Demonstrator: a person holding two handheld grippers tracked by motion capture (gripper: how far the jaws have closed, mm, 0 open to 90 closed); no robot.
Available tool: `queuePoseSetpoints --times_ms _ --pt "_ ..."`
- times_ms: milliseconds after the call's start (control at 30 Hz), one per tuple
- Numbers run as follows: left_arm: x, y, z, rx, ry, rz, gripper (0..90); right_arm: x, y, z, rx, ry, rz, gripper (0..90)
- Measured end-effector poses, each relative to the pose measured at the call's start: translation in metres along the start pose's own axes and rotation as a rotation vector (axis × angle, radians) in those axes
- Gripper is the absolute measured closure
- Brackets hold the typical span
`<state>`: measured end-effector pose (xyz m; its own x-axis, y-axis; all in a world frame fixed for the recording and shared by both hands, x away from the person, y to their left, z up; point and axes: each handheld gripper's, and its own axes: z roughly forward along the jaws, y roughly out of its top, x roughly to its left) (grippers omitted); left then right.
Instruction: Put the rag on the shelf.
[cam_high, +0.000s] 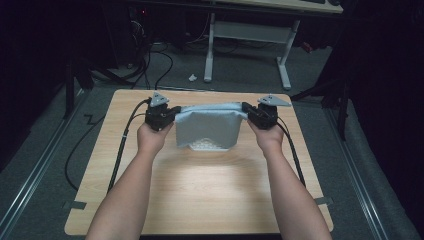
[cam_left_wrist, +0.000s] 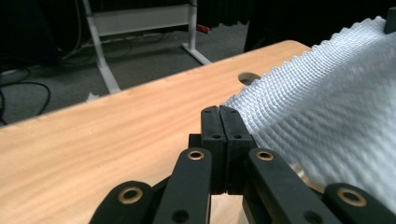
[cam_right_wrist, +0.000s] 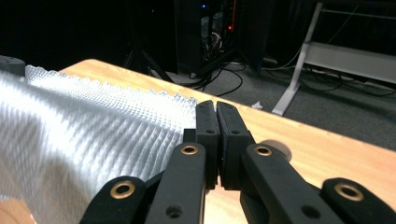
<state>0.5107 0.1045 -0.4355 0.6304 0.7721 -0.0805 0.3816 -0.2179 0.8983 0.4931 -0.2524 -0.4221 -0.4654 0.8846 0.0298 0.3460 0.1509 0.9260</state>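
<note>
A lab or recording room is suggested: a plain wooden table (cam_high: 200, 200) is set on grey carpet (cam_high: 240, 75) in a darkened space. Behind it, a white-framed desk (cam_high: 247, 35) is seen, with loose black cables (cam_high: 150, 65) trailed across the floor. Electronic equipment with small lit indicator lamps (cam_right_wrist: 219, 23) is stacked in the dark background.
</note>
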Motion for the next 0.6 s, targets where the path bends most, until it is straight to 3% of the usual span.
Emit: queuePoseSetpoints --times_ms 167,600 --pt "-0.003 -0.013 0.004 0.033 -0.021 0.004 89.6 0.002 -0.012 0.0 0.001 0.013 0.007 89.4" --pt "-0.011 -0.038 0.006 0.033 -0.069 -0.026 89.6 0.006 -0.031 0.004 0.021 0.04 0.026 89.3"
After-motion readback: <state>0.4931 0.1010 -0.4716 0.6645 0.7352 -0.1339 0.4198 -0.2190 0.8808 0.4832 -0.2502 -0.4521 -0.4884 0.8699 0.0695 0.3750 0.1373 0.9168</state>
